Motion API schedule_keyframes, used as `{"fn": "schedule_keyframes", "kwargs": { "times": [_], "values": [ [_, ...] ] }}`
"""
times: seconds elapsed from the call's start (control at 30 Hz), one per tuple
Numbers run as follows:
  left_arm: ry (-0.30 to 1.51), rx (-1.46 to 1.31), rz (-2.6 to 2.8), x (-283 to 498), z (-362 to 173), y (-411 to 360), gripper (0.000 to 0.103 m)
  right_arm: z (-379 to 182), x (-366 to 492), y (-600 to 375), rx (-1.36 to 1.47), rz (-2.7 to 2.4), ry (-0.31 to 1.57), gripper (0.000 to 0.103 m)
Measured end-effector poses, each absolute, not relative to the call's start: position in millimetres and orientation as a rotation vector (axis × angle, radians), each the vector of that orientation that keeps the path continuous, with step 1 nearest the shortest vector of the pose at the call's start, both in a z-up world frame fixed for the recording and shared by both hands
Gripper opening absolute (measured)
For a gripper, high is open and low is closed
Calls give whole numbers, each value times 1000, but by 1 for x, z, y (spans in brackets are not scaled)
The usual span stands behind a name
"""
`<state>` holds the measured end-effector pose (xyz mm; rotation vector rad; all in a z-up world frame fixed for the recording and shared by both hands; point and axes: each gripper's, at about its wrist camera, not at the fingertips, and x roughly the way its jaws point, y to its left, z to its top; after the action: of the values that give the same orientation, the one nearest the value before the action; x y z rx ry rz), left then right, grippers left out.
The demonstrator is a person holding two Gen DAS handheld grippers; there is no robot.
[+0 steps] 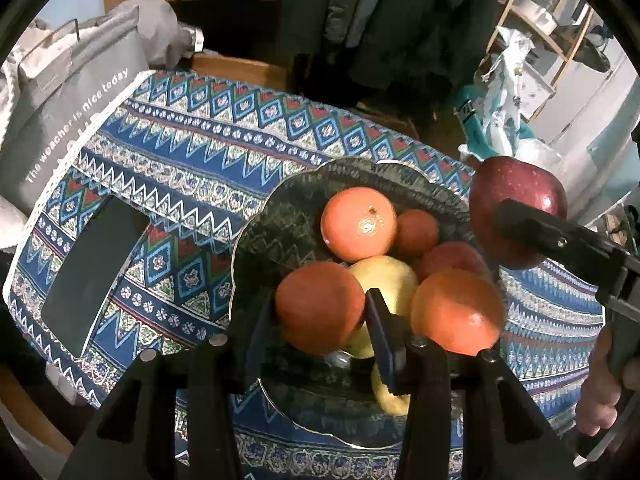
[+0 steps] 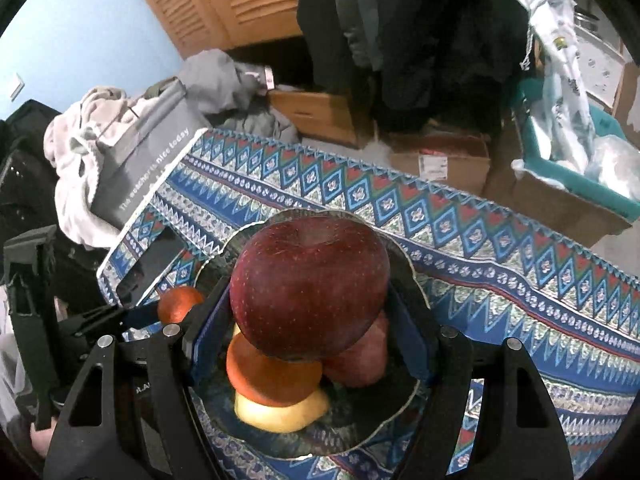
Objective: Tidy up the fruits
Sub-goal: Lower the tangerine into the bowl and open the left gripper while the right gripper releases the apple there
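Note:
A dark green marbled bowl (image 1: 256, 240) with a scalloped rim stands on the patterned cloth. It holds a large orange (image 1: 358, 222), a second orange (image 1: 456, 312), a small tangerine (image 1: 416, 232), a red apple (image 1: 452, 258) and a yellow fruit (image 1: 384, 280). My left gripper (image 1: 318, 300) hangs over the bowl's near side, shut on another orange (image 1: 320, 312). My right gripper (image 2: 310, 288) is shut on a big dark red apple (image 2: 308, 288) and holds it above the bowl (image 2: 360, 420). In the left wrist view that apple (image 1: 516, 204) hovers over the bowl's right rim.
A dark phone (image 1: 92, 276) lies on the blue patterned cloth (image 1: 180, 160) left of the bowl. A grey bag with white lettering (image 1: 60, 120) and piled clothes sit past the table's left edge. Cardboard boxes (image 2: 440, 160) and a teal bin (image 2: 580, 168) stand on the floor behind.

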<state>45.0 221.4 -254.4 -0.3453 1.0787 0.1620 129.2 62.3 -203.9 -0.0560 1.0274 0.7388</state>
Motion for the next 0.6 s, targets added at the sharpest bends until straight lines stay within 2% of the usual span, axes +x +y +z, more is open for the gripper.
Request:
{"fn": "schedule_keyframes", "kwargs": {
  "times": [0.1,0.23,0.43,0.6],
  "values": [
    [1077,-352,163,47,-258,223,47,-211,133,69,-62,742,1051,75],
    [1071,-349,164,49,-257,224,54,-217,135,80,-81,752,1070,75],
    [1070,-362,170,46,-256,226,54,-225,138,89,-105,754,1099,75],
    [1050,-348,178,44,-248,225,58,-232,144,91,-92,755,1139,76]
  ]
}}
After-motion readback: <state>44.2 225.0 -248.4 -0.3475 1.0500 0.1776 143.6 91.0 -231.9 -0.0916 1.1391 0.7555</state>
